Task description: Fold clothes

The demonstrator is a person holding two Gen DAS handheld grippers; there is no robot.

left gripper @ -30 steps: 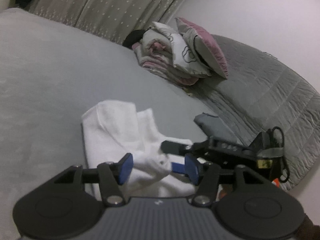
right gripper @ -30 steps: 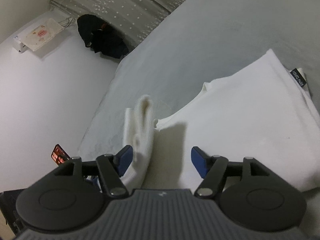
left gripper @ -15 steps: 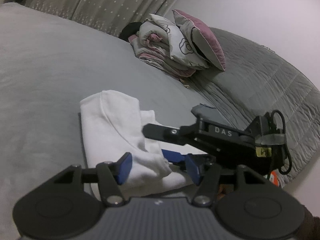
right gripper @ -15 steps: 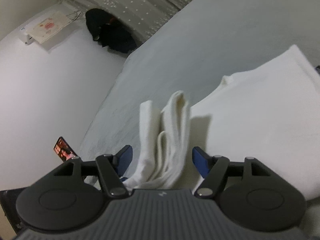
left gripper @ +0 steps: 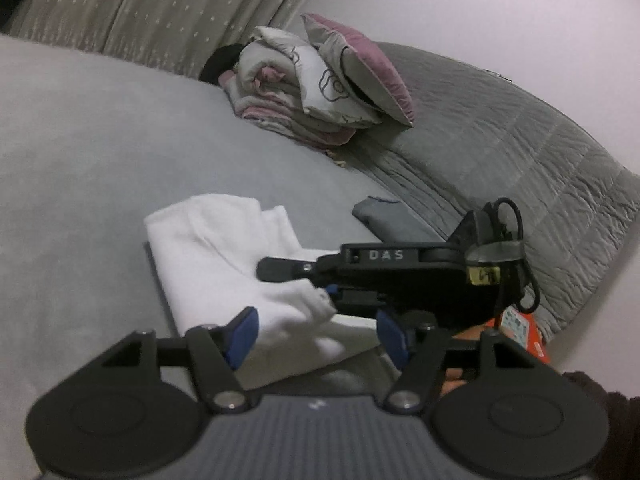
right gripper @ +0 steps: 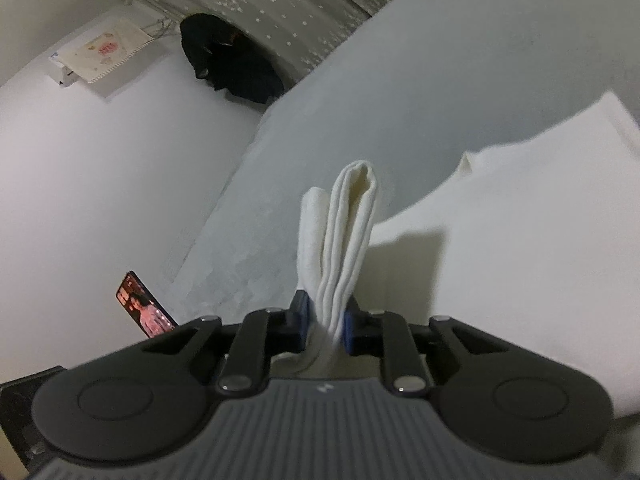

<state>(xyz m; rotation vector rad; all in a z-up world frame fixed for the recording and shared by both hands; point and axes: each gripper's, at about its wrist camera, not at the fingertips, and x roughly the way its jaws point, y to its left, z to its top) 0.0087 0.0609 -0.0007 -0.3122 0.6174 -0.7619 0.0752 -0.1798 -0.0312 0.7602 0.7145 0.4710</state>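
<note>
A white garment (left gripper: 208, 248) lies partly folded on the grey bed (left gripper: 80, 160). In the right wrist view my right gripper (right gripper: 324, 318) is closing, and its blue pads (right gripper: 300, 316) pinch a bunched, upright fold of the garment (right gripper: 352, 220). The rest of the garment (right gripper: 520, 220) spreads flat to the right. In the left wrist view the right gripper (left gripper: 320, 284) reaches in from the right over the cloth. My left gripper (left gripper: 318, 336) is opening. A loose white fold lies between its pads, which do not press on it.
Folded quilts and a pink-edged pillow (left gripper: 316, 92) are stacked at the head of the bed beside a grey quilted cover (left gripper: 500, 160). A small grey folded cloth (left gripper: 384, 216) lies near the garment. An orange box (left gripper: 524, 332) and a lit phone (right gripper: 144, 306) sit off the bed.
The right gripper's jaws have closed from wide apart onto the bunched white fold. In the left wrist view the right gripper has reached further left over the garment.
</note>
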